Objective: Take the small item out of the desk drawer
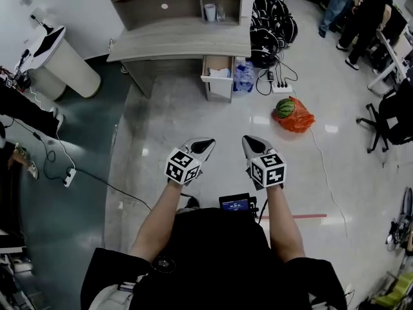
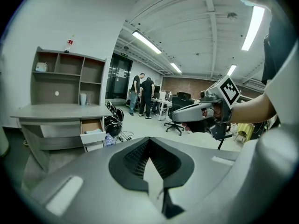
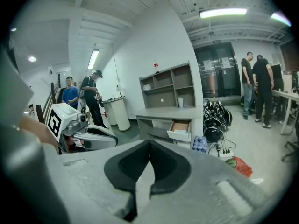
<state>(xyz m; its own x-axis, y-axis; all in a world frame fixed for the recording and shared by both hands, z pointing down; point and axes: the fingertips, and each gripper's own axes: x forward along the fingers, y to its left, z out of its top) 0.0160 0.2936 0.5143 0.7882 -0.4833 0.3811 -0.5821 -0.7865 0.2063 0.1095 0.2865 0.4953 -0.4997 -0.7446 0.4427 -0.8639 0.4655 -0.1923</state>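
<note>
Both pairs of jaws are clenched on nothing; left gripper (image 1: 206,145) and right gripper (image 1: 249,142) hover side by side, well apart from the table (image 1: 174,42), whose open drawer (image 1: 218,88) holds a pale small item (image 1: 219,72).

Worktop (image 1: 181,44) matt grey wood-grain; drawer (image 1: 218,76) pale bare wood inside; floor (image 1: 187,115) glossy, mirroring lights; left gripper (image 1: 208,144) and right gripper (image 1: 249,141) smooth grey plastic

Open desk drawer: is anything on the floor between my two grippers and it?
Nothing visible does. Bare pale floor runs from the left gripper and right gripper to the open pale-fronted desk drawer. A pack of clear water bottles beside the drawer and a watermelon in an orange bag lie right of that path.
</note>
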